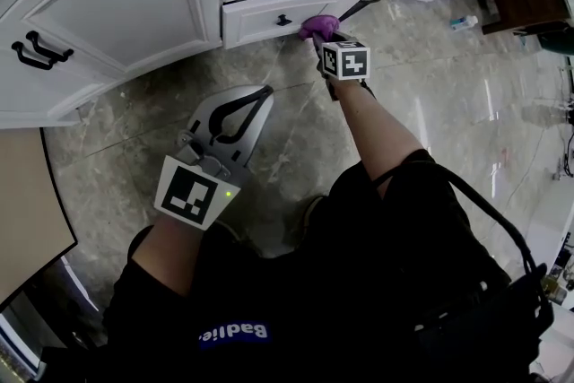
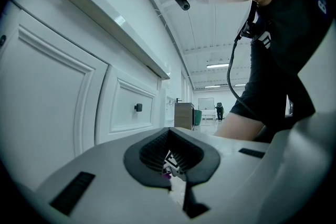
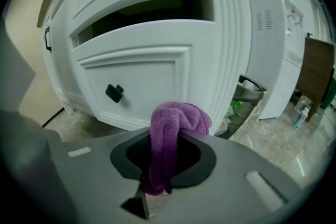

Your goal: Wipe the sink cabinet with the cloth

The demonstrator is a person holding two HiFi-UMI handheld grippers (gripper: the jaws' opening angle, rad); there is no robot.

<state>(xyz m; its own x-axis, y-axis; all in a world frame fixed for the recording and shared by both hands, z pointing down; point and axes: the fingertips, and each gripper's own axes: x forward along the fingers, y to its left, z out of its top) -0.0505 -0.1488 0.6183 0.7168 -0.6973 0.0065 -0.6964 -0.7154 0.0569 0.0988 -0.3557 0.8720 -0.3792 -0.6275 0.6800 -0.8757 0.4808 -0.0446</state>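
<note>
- The right gripper (image 1: 320, 39), upper centre of the head view, is clenched on the purple cloth (image 3: 176, 118), just short of the sink cabinet (image 1: 117, 4) at its lower drawer front (image 3: 142, 73).
- Best to press the cloth's bulge flat and sweep sideways, skirting the black knob (image 3: 114, 93).
- The left gripper (image 1: 258, 96), centre-left, has its jaws together on nothing.

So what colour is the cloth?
Purple. The cloth shows best in the right gripper view.

Black shirt (image 1: 296, 309); grey left gripper (image 1: 258, 96) bears marker cube (image 1: 191, 193).
</note>
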